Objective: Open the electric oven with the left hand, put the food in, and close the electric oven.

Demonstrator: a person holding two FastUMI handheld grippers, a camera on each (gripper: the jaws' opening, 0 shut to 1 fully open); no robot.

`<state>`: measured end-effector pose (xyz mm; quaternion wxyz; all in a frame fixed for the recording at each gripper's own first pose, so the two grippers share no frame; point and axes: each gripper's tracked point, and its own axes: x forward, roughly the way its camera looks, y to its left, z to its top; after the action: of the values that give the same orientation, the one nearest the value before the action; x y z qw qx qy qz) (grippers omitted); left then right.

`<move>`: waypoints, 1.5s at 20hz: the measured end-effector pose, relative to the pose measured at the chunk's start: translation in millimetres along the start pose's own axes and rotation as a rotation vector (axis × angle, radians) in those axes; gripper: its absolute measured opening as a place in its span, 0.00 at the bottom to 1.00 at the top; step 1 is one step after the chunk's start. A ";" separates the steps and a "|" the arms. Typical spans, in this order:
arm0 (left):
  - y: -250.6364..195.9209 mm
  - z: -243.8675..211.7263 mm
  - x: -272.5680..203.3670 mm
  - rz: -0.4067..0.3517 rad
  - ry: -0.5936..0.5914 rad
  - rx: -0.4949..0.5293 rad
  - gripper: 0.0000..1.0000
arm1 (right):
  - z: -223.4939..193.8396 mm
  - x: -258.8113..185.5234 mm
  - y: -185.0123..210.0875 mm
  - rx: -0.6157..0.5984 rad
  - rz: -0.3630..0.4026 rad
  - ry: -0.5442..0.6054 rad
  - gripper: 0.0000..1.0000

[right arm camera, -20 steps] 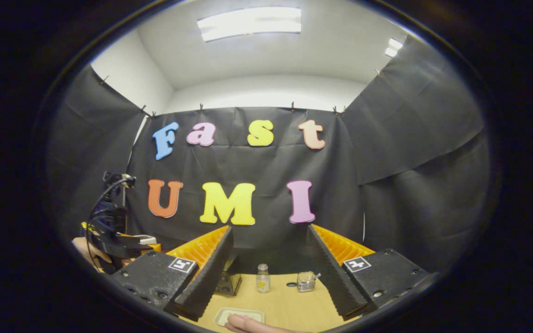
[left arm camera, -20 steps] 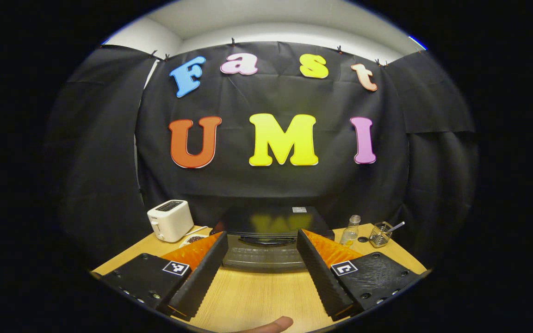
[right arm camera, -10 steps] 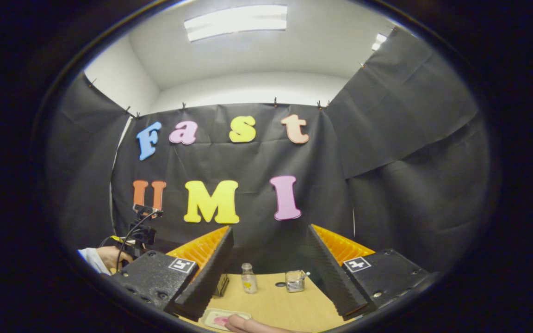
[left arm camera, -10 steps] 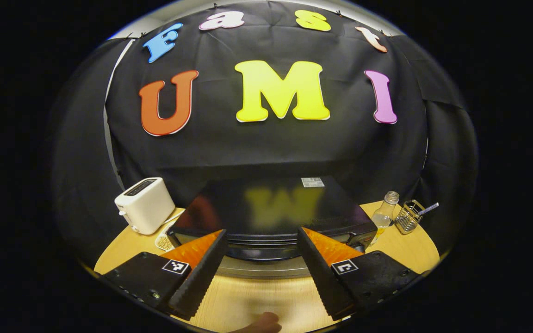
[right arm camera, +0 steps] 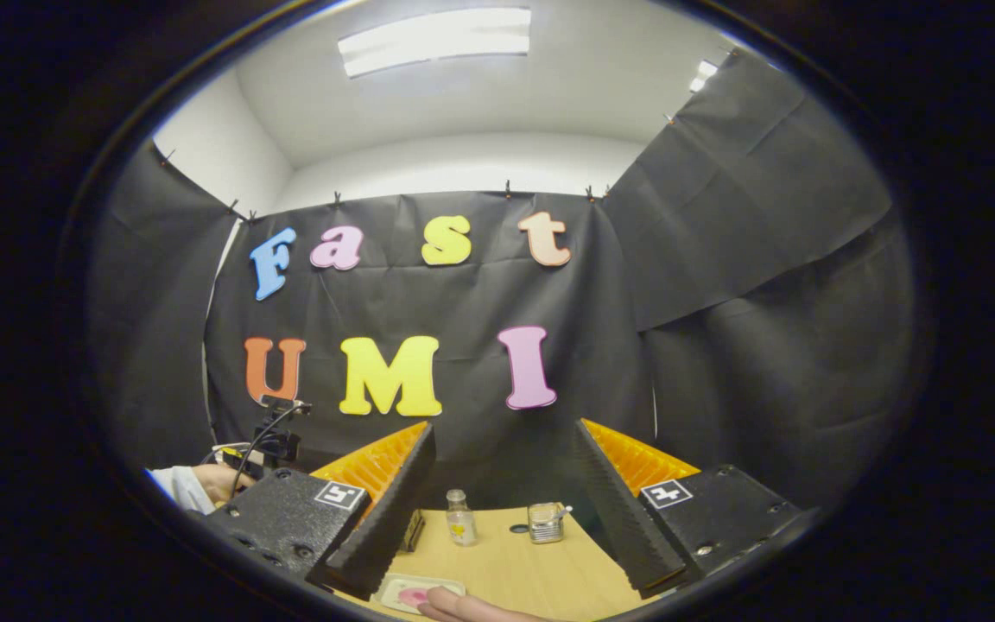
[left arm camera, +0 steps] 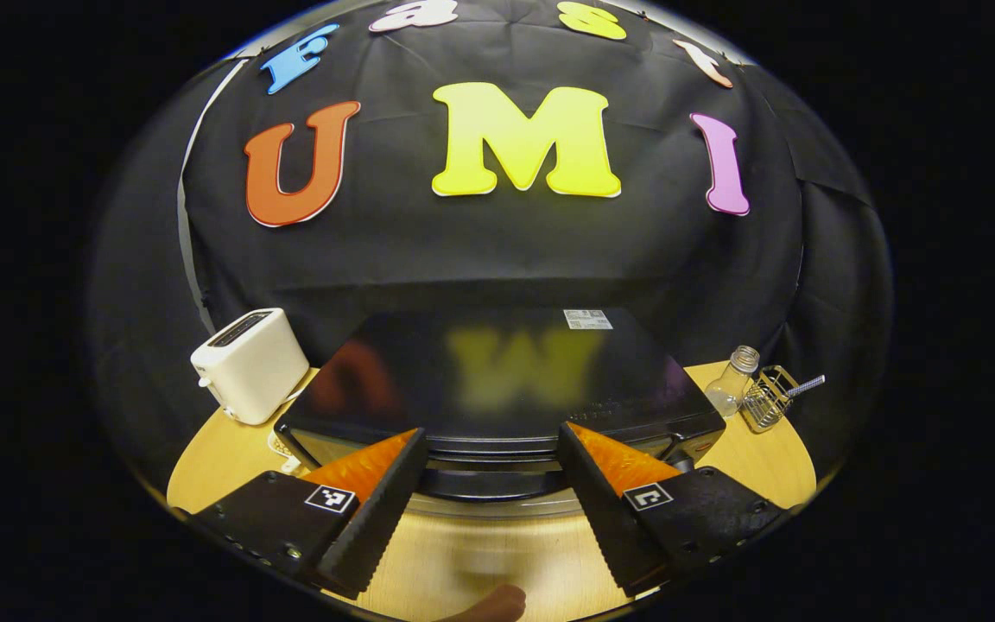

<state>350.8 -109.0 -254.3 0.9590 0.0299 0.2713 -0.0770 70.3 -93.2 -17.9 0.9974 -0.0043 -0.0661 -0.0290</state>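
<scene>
I hold the left tool [left arm camera: 484, 462], fingers spread, just before the closed electric oven [left arm camera: 497, 389]; next, grip its door handle.

oven [left arm camera: 497, 380]: showing a glossy, mirror-like top
table [left arm camera: 757, 458]: showing smooth wood grain
toaster [left arm camera: 249, 364]: looking like smooth plastic

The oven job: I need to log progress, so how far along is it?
Nothing looks done yet. The left gripper is open, hovering before the black electric oven; I cannot tell the door's state. The right gripper is open, and the food tray sits on the table. Opening, loading and closing remain.
</scene>
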 end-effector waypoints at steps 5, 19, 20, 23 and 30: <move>1.3 -6.8 -13.7 -0.031 0.023 -0.006 0.96 | 15.5 -19.7 13.2 -0.025 0.023 -0.002 1.00; 4.3 -70.2 -71.7 -0.023 -0.067 0.024 0.96 | 19.4 -69.6 42.3 -0.024 0.078 0.029 1.00; 2.9 -77.5 -76.3 -0.022 -0.074 0.026 0.97 | 19.9 -72.7 42.6 -0.028 0.077 0.028 1.00; 1.1 -103.2 -84.6 -0.021 -0.081 0.025 0.95 | 21.0 -82.0 44.2 -0.037 0.073 0.028 1.00; -4.2 -169.3 -92.0 -0.027 -0.035 0.026 0.94 | 17.9 -102.7 60.5 -0.040 0.101 0.076 1.00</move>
<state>185.4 -84.3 -350.2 0.9619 0.0374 0.2540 -0.0939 -30.1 -26.7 -14.0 0.9991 -0.0263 -0.0273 0.0201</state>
